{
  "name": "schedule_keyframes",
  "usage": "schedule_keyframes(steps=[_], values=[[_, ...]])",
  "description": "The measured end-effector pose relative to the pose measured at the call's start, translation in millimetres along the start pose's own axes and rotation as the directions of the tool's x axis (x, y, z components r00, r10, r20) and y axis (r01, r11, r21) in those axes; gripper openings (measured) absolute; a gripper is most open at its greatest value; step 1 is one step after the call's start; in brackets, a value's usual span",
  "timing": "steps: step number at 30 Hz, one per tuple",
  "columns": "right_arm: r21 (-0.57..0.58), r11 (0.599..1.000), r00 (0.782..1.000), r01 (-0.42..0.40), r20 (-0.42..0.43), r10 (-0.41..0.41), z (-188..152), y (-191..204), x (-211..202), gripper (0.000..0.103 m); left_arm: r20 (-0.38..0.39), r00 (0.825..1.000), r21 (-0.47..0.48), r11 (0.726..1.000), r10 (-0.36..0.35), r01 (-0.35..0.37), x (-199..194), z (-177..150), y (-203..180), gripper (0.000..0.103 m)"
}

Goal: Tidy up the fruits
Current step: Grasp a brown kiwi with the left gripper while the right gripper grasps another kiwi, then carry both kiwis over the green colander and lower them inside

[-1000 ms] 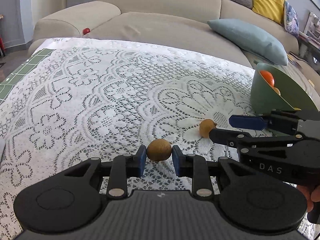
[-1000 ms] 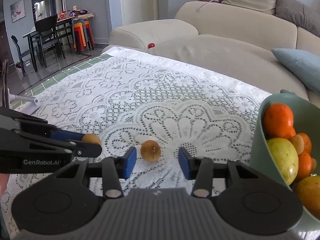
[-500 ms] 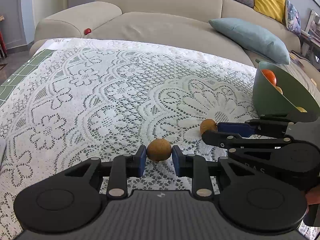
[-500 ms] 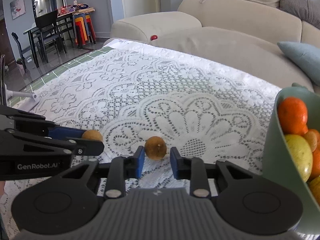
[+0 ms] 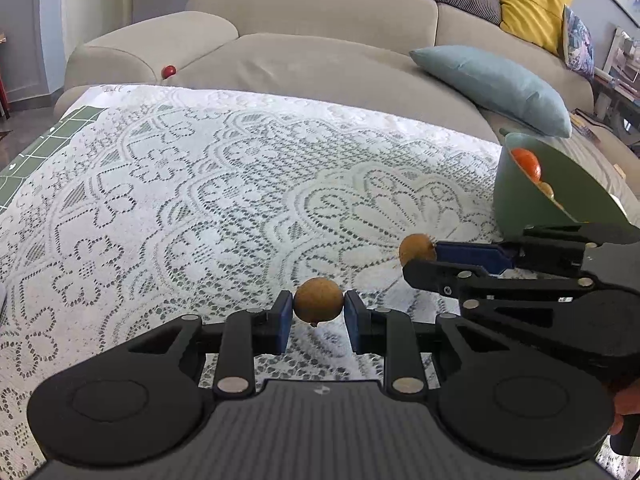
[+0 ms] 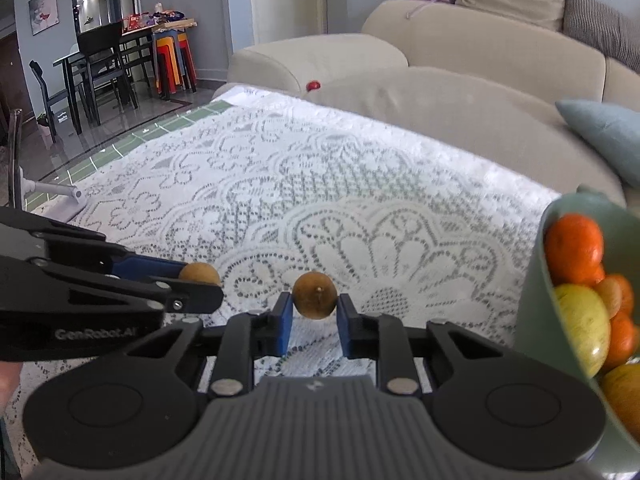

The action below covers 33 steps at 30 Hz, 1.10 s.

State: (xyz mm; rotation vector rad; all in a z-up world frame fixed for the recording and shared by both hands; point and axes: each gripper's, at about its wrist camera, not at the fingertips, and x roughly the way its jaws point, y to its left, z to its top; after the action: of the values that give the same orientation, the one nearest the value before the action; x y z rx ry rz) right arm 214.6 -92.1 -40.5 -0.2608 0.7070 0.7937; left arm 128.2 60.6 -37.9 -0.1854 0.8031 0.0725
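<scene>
My left gripper (image 5: 319, 312) is shut on a small round brown fruit (image 5: 319, 305), held just above the lace tablecloth. My right gripper (image 6: 314, 312) is shut on a second small brown fruit (image 6: 314, 295), also lifted off the cloth. Each gripper shows in the other's view: the right one (image 5: 420, 258) with its fruit (image 5: 416, 249) to the right, the left one (image 6: 204, 282) with its fruit (image 6: 199, 273) to the left. A green bowl (image 6: 538, 280) with oranges (image 6: 575, 242) and a yellow-green fruit (image 6: 582, 328) stands at the right; it also shows in the left wrist view (image 5: 516, 200).
The white lace tablecloth (image 5: 200, 200) covers the table. A beige sofa (image 5: 320, 52) runs along its far edge, with a blue cushion (image 5: 492, 80) and a small red ball (image 5: 169, 71) on it. A dining table and chairs (image 6: 104, 64) stand far left.
My right gripper closed on the second brown fruit and lifted it. The left gripper kept hold of its fruit and rose slightly.
</scene>
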Motion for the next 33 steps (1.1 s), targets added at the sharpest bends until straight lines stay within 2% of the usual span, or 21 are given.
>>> schedule_keyframes(steps=[6,16,22,33], values=[[-0.025,0.999,0.998,0.041,0.053,-0.040,9,1,-22,0.020,0.013,1.000,-0.013,1.000,-0.024,0.024,-1,2,-2,0.031],[0.077,0.993,0.990,0.089,0.106,-0.096,18,-31,-59,0.020,0.060,0.997,0.011,0.999,-0.053,0.052,-13,12,-25,0.031],[0.119,0.985,0.980,0.127,0.139,-0.143,17,-52,-81,0.019,0.089,0.993,0.001,0.997,-0.075,0.075,-23,27,-46,0.031],[0.146,0.964,0.953,0.221,0.177,-0.246,15,-84,-117,0.019,0.130,0.983,0.064,0.990,-0.131,0.124,-33,56,-103,0.031]])
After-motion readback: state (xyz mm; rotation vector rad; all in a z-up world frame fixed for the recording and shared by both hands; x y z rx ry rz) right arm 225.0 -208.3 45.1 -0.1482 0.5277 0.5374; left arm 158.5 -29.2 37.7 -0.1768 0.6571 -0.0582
